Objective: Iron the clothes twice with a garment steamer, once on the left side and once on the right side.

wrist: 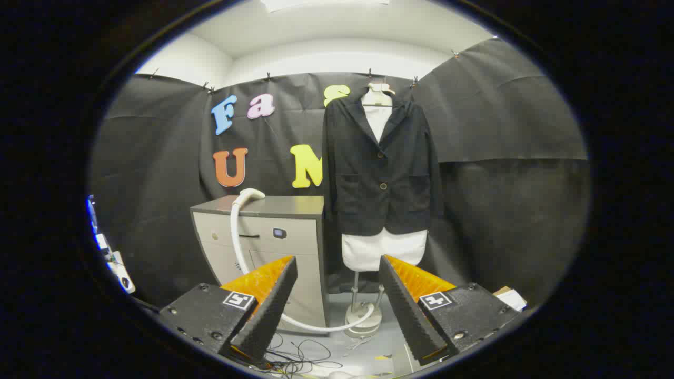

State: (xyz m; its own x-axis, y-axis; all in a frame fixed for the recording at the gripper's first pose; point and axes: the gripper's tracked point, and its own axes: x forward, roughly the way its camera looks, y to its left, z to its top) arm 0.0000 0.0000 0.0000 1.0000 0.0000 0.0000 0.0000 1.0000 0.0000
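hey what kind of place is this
Likely a staged recording booth: black cloth walls, a black blazer on a white mannequin, a grey cabinet. The open gripper holds nothing.

Black jacket (380,163) on mannequin, gripper (337,268) jaws apart, holding nothing

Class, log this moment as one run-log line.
gripper: open, holding nothing | steamer head: on cabinet | jacket: hanging on mannequin, beyond fingers

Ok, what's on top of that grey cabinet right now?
The steamer head lies on the grey cabinet at its left end, with the white hose dropping down the front. The top's far edge against the cloth is too dark to tell. The gripper hangs well back, jaws open.
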